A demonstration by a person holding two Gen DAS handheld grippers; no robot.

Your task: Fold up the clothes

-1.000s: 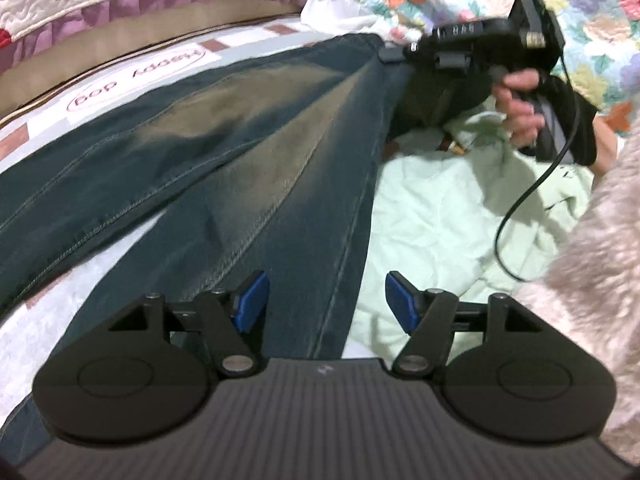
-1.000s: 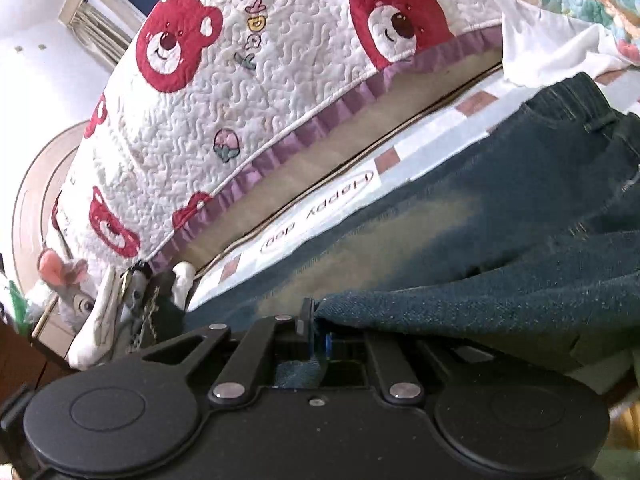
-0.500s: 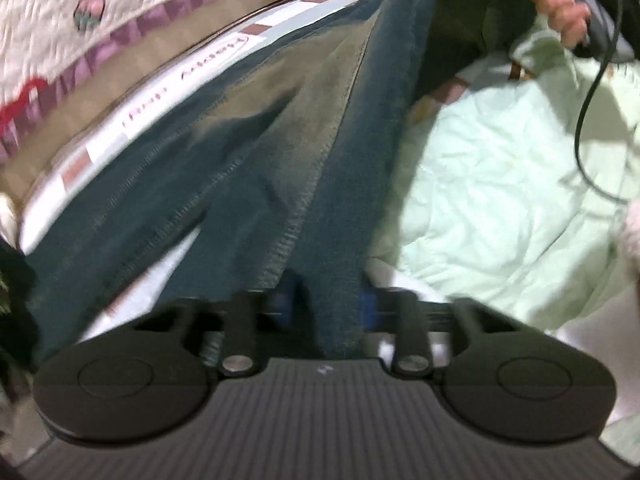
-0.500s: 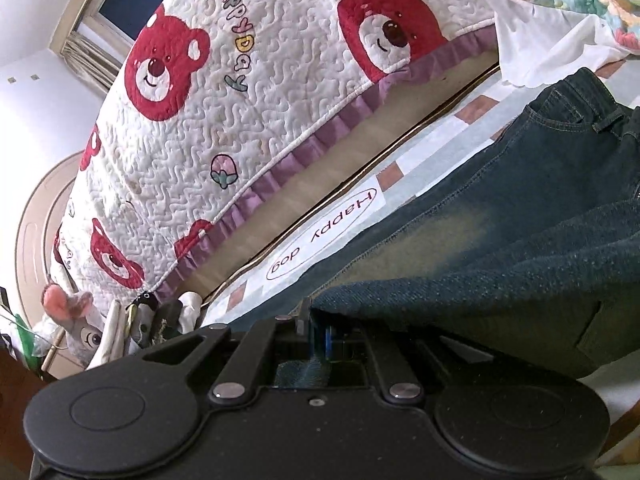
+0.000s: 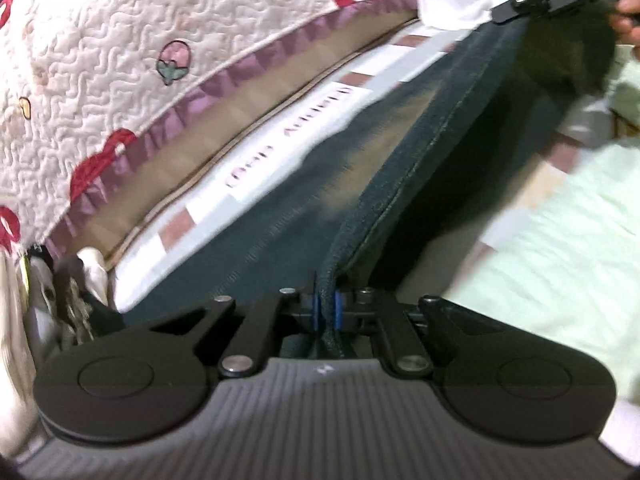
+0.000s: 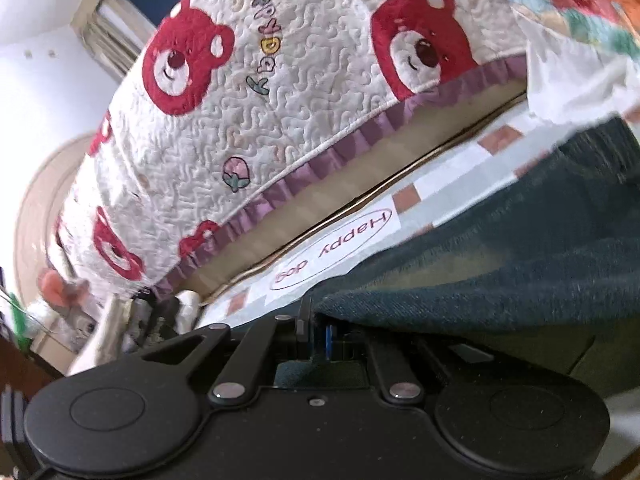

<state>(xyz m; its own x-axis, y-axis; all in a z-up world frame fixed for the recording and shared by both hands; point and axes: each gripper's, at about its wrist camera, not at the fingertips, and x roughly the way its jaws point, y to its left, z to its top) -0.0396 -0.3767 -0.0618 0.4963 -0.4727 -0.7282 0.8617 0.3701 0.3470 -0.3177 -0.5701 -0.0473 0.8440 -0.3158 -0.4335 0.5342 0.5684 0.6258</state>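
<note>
**Jeans held up by both claws**

Jeans (image 5: 404, 184) lie along the bed (image 5: 560, 216), one long edge raised. The left claw (image 5: 327, 312) is clenched on that edge, the right claw (image 6: 318, 330) on the denim further along. If one grip slips, the heavy cloth may fall back crooked. A bear quilt (image 6: 304, 92) lies along the far edge.
</note>
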